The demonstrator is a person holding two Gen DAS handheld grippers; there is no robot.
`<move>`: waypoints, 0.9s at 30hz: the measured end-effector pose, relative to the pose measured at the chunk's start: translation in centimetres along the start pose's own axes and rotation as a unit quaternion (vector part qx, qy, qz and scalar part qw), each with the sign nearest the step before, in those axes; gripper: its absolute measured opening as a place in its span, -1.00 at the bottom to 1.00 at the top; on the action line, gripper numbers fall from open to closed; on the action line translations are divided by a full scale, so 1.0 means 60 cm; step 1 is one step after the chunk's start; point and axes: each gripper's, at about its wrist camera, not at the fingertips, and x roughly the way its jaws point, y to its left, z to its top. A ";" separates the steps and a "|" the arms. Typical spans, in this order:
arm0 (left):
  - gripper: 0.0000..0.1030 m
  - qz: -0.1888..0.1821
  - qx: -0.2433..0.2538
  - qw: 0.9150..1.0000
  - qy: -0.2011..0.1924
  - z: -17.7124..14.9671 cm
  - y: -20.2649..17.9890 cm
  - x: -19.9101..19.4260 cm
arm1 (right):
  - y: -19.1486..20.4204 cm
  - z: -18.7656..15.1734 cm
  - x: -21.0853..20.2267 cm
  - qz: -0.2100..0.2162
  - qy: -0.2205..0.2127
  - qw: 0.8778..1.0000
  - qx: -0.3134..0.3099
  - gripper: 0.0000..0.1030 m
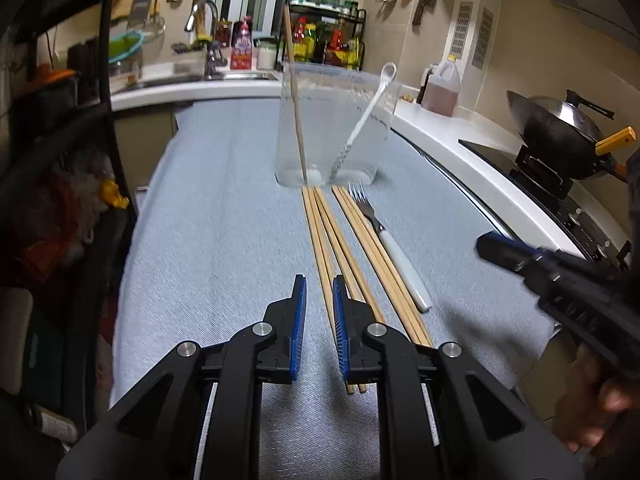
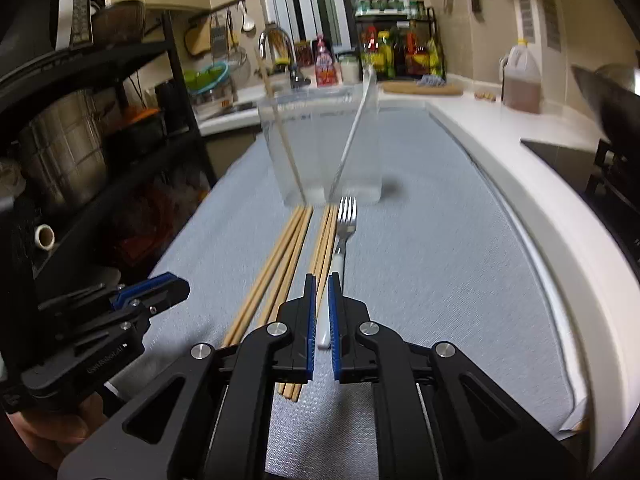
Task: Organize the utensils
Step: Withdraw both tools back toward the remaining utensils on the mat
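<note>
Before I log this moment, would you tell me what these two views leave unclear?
- Left wrist view: the near ends of the chopsticks are hidden under the left gripper.
- Right wrist view: whether the right gripper touches the fork cannot be told; the fingers cover the handle's sides.
- Both views: the container is blurred, so what lies at its bottom is unclear.

Tan chopsticks (image 1: 352, 248), wht-handled fork (image 1: 394, 254)
</note>
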 end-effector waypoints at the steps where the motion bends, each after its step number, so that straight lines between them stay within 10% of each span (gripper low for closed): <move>1: -0.73 0.000 -0.003 1.000 0.003 -0.003 0.003 0.003 | 0.000 -0.006 0.013 -0.001 0.008 1.000 0.002 -0.85; 8: -0.74 0.000 -0.017 1.000 0.024 -0.018 0.013 0.024 | -0.002 -0.016 0.085 -0.006 0.050 0.999 0.009 -0.46; 27: -0.74 -0.021 -0.022 0.997 0.067 -0.043 -0.016 0.074 | -0.022 -0.023 0.112 -0.004 0.070 0.997 0.023 -0.66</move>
